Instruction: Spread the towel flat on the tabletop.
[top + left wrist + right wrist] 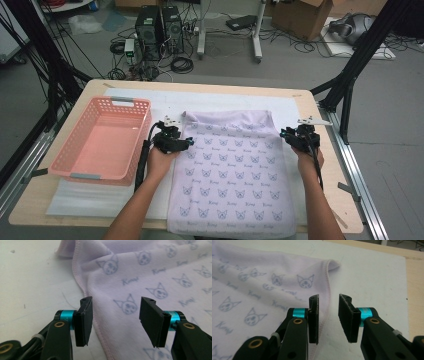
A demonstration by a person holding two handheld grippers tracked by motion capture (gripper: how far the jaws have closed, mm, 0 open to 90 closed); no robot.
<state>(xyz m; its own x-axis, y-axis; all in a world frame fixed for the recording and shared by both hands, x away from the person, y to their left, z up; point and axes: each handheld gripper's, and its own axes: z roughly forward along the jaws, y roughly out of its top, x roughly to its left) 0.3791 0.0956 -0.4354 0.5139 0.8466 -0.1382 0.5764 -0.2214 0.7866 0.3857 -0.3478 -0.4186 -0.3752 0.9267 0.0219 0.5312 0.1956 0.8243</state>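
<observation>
A pale lilac towel (231, 165) printed with blue cat faces lies flat on the white mat, its near end hanging over the table's front edge. My left gripper (186, 143) rests at the towel's left hem, jaws open and straddling that hem (86, 293); nothing is clamped between them (115, 315). At the towel's right hem is my right gripper (286, 134), also open (329, 315), with the stitched edge (327, 285) running up between its jaws toward the far right corner. Both jaws stand apart from the cloth.
A pink plastic basket (105, 137) with nothing in it stands left of the towel on the white mat (220, 100). The wooden table's right edge (330, 150) lies just beyond my right hand. Black frame posts, computers and cables are on the floor behind the table.
</observation>
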